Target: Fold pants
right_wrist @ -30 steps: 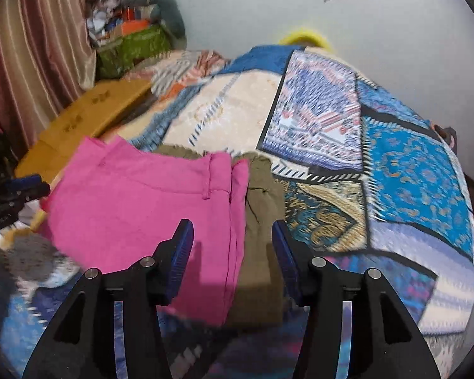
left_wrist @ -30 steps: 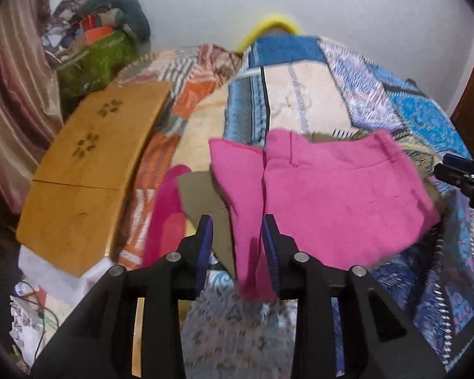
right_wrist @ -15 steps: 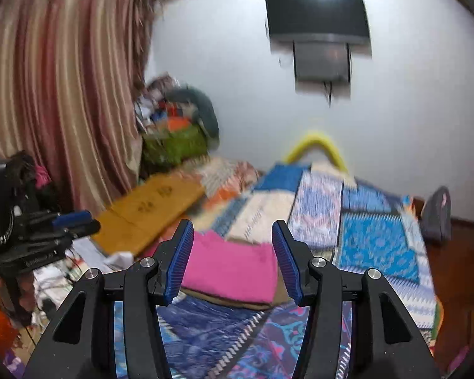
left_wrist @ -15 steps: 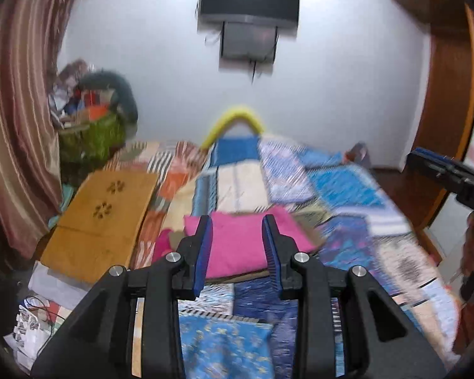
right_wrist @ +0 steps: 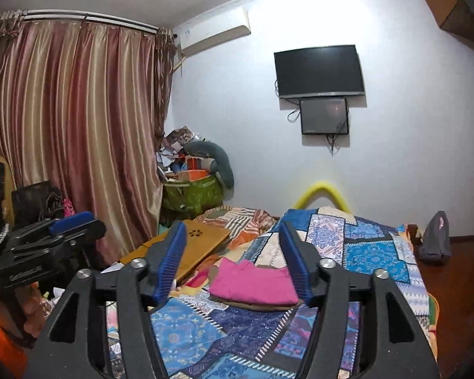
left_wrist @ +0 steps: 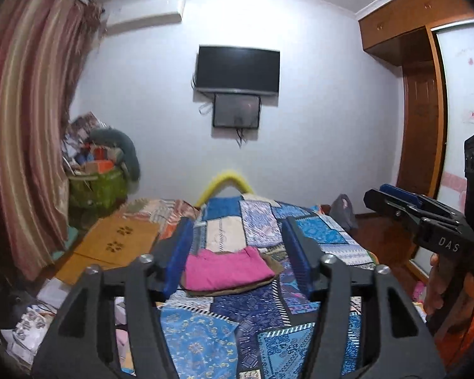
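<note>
Folded pink pants [left_wrist: 226, 270] lie in a flat rectangle on top of a folded olive-brown garment [left_wrist: 270, 267] in the middle of the patchwork bedspread [left_wrist: 312, 237]. They also show in the right wrist view [right_wrist: 252, 282]. My left gripper [left_wrist: 237, 257] is open and empty, held high and well back from the pants. My right gripper [right_wrist: 233, 260] is open and empty, also well back and above the bed. The right gripper shows at the right edge of the left wrist view [left_wrist: 420, 218]; the left gripper shows at the left edge of the right wrist view [right_wrist: 47, 240].
A wooden board [left_wrist: 110, 243] lies along the bed's left side. A green bag of clutter [right_wrist: 192, 194] stands by the striped curtain [right_wrist: 72, 132]. A TV [left_wrist: 237, 71] hangs on the far wall. A wardrobe [left_wrist: 417, 110] stands at right. A grey bag [right_wrist: 434, 238] sits on the floor.
Both grippers have pulled up and back from the pants, from close over them to a far, level view of the room. The left gripper's jaws have opened wider. The pants lie still.
</note>
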Demonstrator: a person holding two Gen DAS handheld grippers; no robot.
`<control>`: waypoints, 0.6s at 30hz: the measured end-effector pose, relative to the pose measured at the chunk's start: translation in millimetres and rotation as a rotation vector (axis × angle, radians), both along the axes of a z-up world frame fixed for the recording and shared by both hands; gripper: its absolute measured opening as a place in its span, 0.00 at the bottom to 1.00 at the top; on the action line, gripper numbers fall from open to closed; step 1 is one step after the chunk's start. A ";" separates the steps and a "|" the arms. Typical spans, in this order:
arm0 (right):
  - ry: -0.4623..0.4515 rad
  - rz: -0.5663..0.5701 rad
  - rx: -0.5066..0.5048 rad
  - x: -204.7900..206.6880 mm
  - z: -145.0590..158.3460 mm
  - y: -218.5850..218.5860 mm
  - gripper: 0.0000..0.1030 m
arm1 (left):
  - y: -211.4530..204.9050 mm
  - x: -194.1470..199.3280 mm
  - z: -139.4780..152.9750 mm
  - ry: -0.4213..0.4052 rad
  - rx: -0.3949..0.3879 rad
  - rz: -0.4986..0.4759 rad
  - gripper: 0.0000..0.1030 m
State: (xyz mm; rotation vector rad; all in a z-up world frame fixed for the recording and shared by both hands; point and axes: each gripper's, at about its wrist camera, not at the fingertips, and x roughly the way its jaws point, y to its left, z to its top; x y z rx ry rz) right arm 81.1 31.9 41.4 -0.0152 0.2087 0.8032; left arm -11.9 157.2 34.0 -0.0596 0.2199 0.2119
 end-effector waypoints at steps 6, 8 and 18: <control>-0.025 -0.019 0.053 -18.6 -0.5 -12.3 0.83 | -13.1 -24.6 -2.6 -0.025 -0.001 0.006 0.76; -0.033 -0.022 0.057 -24.2 -2.4 -14.6 0.89 | -14.8 -29.5 -4.0 -0.030 -0.003 0.014 0.87; -0.065 -0.070 0.071 -34.9 -6.2 -18.0 1.00 | -25.0 -40.2 -9.7 -0.044 0.010 0.044 0.98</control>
